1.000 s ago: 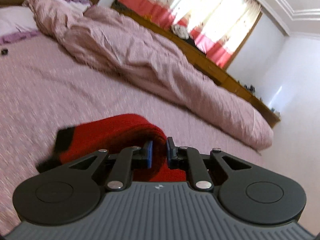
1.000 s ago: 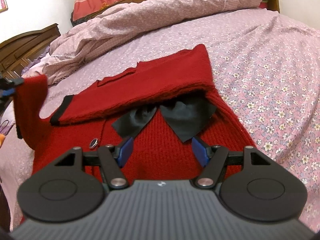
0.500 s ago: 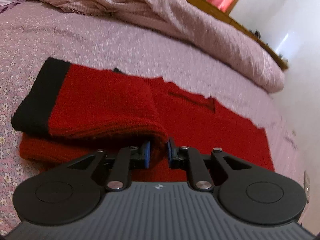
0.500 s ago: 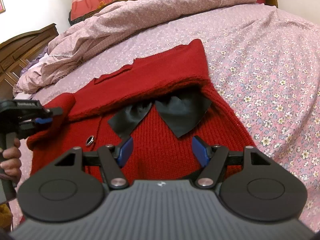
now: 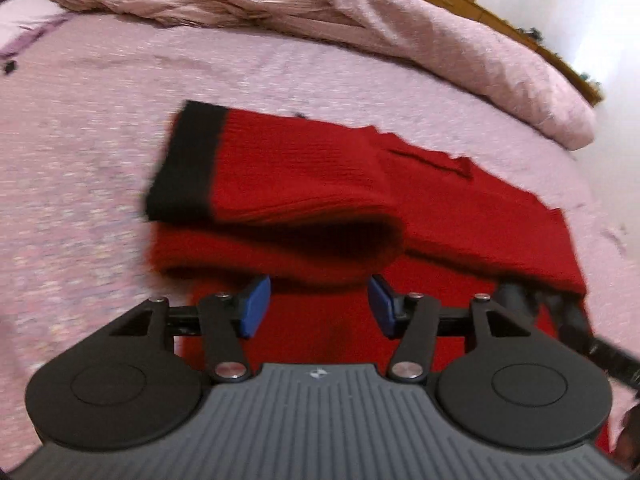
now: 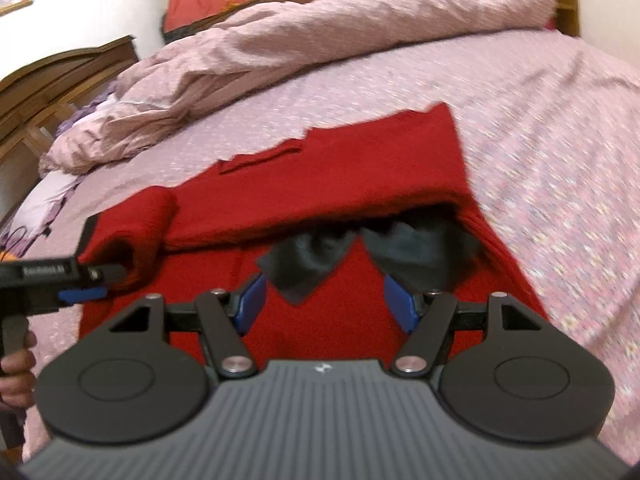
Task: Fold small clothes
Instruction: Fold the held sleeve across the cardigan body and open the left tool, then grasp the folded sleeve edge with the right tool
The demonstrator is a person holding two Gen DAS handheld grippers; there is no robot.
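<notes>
- Red knit fills the lower middle of both wrist views: a small cardigan [image 5: 460, 216] lies on the flowered bed sheet [image 5: 80, 160], its body spread flat and both sleeves brought across it.
- Nearest in the left wrist view, the left gripper [image 5: 319, 304] has just been opening; its blue pads [image 5: 256, 306] stand apart with no cloth between them, right at the rounded bend of the sleeve [image 5: 296, 176], which lies across the body with its black cuff [image 5: 184, 164] toward the left of the frame.
- Nearest in the right wrist view, the right gripper [image 6: 326, 302] hangs with its jaws apart and empty over the cardigan's chest, just below the black bow [image 6: 360, 256] at the neck.
- At the left edge of that view a hand [image 6: 16, 376] holds the left gripper's handle, its tip beside the sleeve's bend.
- Risk one: the bend stands puffed and hollow, so the springy knit may well roll back open once the tool draws off, and a pad catching the loops would drag it.
- Risk two: the bow sits loose under the other folded sleeve; a fold made over it could bunch it into a lump.
- Farthest, along the top of both frames, a rumpled pink duvet [image 5: 400, 24] lies well clear of the work.
</notes>
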